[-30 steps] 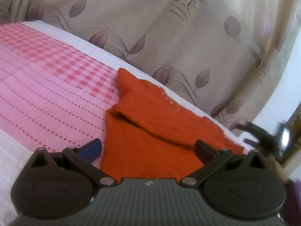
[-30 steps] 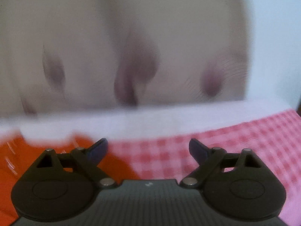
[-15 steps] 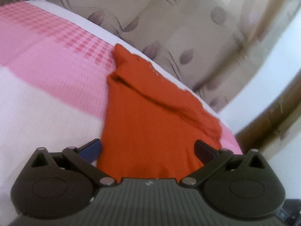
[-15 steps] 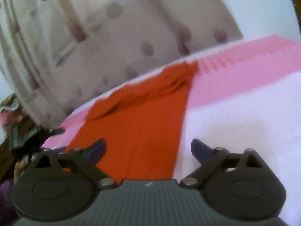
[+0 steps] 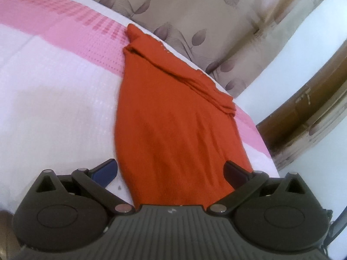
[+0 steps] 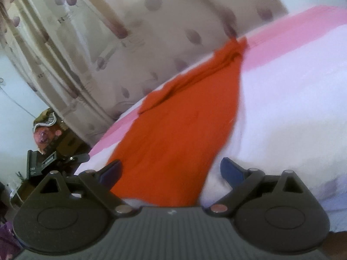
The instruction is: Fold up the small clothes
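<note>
A bed (image 5: pixel 54 99) with a pink-and-white cover stands against a leaf-patterned curtain (image 5: pixel 195 17); the cover's far band is pink, the near part white. An orange garment (image 5: pixel 173 130) lies flat on it, long axis running away from both cameras, its far end bunched in a ridge of folds near the curtain.

The left gripper (image 5: pixel 170 171) sits at the near hem with its fingers spread wide, holding nothing; the left fingertip is over white cover, the right over orange cloth. The right gripper (image 6: pixel 170 169) is likewise wide open and empty, and its fingers bracket the hem of the garment (image 6: pixel 177 134).

Judgement: the step in hand is taking the near hem for a fold toward the far end. To do it well, each gripper should pinch only the garment's layers at a separate corner, not the cover beneath, then lift both level so the fold line stays straight.

The left view shows a wooden frame (image 5: pixel 303 99) past the bed's right side. Only the right view shows clutter (image 6: pixel 49 130) beyond the bed's left edge; that view is blurred.
</note>
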Demonstrator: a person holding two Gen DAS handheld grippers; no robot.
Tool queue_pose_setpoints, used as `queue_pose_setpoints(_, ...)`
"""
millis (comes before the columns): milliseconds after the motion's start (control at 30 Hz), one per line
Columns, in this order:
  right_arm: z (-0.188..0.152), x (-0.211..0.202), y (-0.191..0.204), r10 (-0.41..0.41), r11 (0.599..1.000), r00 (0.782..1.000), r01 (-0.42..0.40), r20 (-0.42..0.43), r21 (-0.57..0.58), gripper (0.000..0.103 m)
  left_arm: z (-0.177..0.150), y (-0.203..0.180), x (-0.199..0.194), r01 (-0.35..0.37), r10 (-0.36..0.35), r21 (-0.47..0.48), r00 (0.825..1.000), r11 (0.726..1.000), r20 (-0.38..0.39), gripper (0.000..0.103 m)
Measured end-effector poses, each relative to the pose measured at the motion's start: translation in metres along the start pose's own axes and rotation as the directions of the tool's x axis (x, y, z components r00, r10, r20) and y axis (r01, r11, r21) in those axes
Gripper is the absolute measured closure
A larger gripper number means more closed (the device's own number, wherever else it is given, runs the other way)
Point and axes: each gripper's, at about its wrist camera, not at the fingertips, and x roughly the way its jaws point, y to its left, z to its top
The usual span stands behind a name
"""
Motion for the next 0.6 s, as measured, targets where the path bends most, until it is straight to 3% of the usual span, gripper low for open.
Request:
queue_pose_setpoints(133,-0.003,0.0,0.005,0.009,1.0,1.0,-0.009,-0.007,0.007,0.005,0.001,-0.004,0.0,-0.014,0.015,0.034,0.999,0.999,-0.031,0.004)
queue_pose_setpoints(233,-0.007,0.004,0.01,0.002,1.0,1.0,-0.003,-0.015,-0.02,0.01,0.001,-0.009,0.001,-0.036,0.039,0.067,0.998,0.997,-0.051,0.016)
queue_pose_setpoints(267,-0.008,0.003,0.009,0.006,1.0,1.0,-0.006,-0.014,-0.02,0.012,0.001,-0.009,0.002,-0.036,0.04,0.068,0.997,0.997,-0.061,0.032)
queue_pose_setpoints(333,-0.009,0.004,0.004,0.01,1.0,1.0,-0.01,-0.023,0.0,0.032,0.0,-0.006,0.005,-0.049,0.053,0.043,0.995,0.998,-0.088,0.072)
queue_pose_setpoints(367,-0.01,0.005,0.003,0.002,1.0,1.0,-0.002,-0.021,0.012,0.042,0.0,-0.003,0.006,-0.05,0.052,0.022,0.994,0.999,-0.101,0.079)
queue_pose_setpoints(400,-0.01,0.004,-0.001,0.009,0.999,1.0,-0.009,-0.019,0.035,0.044,0.0,0.001,0.007,-0.036,0.034,-0.014,0.993,0.999,-0.117,0.083)
queue_pose_setpoints(500,-0.009,0.002,-0.01,0.024,0.996,1.0,-0.023,-0.014,0.081,0.051,0.001,0.015,0.008,0.018,-0.035,-0.122,0.989,0.992,-0.14,0.083)
queue_pose_setpoints(567,-0.009,0.001,-0.015,0.04,0.994,0.999,-0.039,-0.01,0.104,0.051,0.001,0.017,0.008,0.041,-0.061,-0.132,0.987,0.99,-0.148,0.083)
queue_pose_setpoints(600,-0.009,0.001,-0.015,0.044,0.993,0.999,-0.043,-0.012,0.107,0.051,0.001,0.017,0.009,0.042,-0.061,-0.126,0.987,0.991,-0.148,0.078)
